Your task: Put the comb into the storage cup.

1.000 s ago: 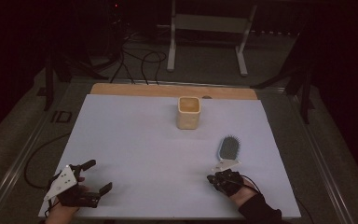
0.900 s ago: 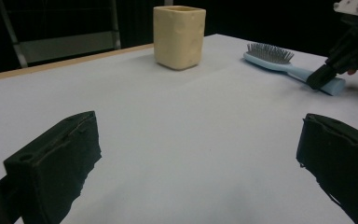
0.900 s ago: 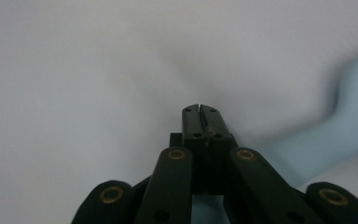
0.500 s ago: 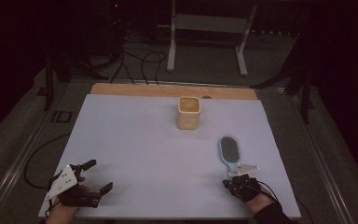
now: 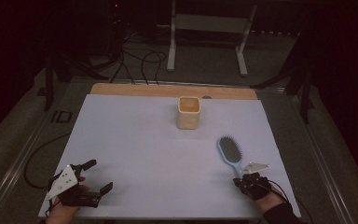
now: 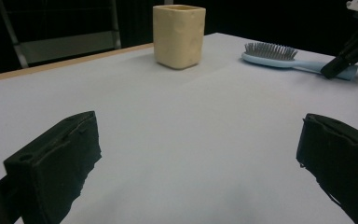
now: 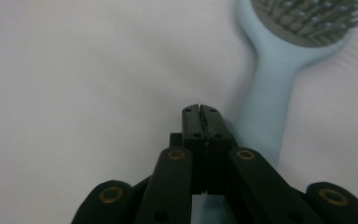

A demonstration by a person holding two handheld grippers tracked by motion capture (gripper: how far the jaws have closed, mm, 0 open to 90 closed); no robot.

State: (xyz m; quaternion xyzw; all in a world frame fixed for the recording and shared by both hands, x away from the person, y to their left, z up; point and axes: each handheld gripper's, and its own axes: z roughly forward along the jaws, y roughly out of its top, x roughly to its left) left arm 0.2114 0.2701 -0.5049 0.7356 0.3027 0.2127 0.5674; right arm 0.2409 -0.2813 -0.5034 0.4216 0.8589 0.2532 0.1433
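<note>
Table [image 5: 135, 140]: white sheet over top, bare wooden strip along far edge. Directly on sheet: cream square cup [image 5: 189, 112], upright, well beyond both sets of fingers, toward far edge. Light-blue hairbrush [image 5: 230, 153], flat, bristles up, handle end just beside closed right fingers [image 7: 200, 122]; head points away from them.

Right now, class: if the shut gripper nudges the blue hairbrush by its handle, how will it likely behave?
The hairbrush lies flat, bristles up, so it probably slides or pivots rather than rolls. Its smooth plastic-looking handle may slip past the right gripper. It looks stiff and probably light.
</note>
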